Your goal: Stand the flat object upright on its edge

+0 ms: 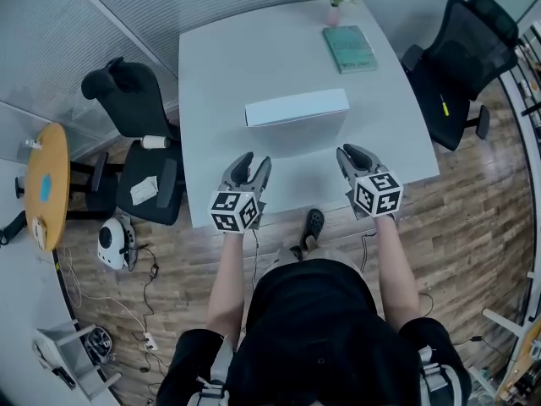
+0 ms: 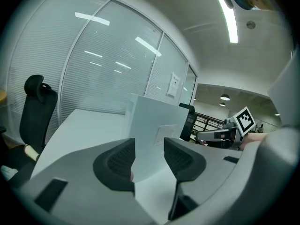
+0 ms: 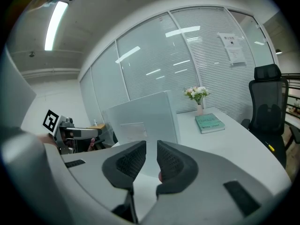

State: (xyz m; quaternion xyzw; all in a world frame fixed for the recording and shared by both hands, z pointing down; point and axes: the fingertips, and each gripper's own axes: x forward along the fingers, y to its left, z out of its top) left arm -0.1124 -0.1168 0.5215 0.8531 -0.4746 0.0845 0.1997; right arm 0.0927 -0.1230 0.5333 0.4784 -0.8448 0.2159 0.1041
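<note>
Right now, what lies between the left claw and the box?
Nothing. In the head view only bare table separates the left claw from the upright box.

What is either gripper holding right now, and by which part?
Nothing. The left gripper and right gripper both have empty, parted jaws, short of the white box standing on its edge.

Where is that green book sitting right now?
In the head view, the green book lies flat near the far right corner of the table, beside the flower vase and beyond the upright white box.
</note>
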